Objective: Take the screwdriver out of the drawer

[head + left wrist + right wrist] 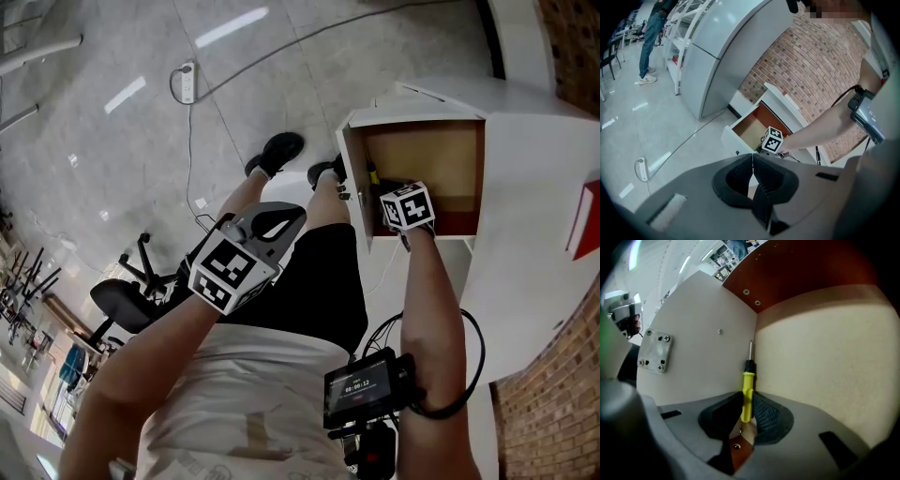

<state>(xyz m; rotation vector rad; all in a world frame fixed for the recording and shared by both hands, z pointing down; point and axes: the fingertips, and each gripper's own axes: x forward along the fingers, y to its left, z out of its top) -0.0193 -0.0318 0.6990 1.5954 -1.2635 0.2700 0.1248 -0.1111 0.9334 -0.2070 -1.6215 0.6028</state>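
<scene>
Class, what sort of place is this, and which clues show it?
Probably an indoor office or lab: glossy tiled floor, black office chair, white drawer unit by a brick wall.

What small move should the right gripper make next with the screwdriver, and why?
Probably lift it gently up and back, out of the drawer. The right gripper looks already closed on the yellow handle of the screwdriver, which lies along an inner corner of the drawer with its shaft pointing away, so pulling clear of both surfaces seems the natural step.

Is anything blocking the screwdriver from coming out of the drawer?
Nothing visible does. The right gripper grips the screwdriver by its yellow handle, and the drawer stands open above it.
</scene>
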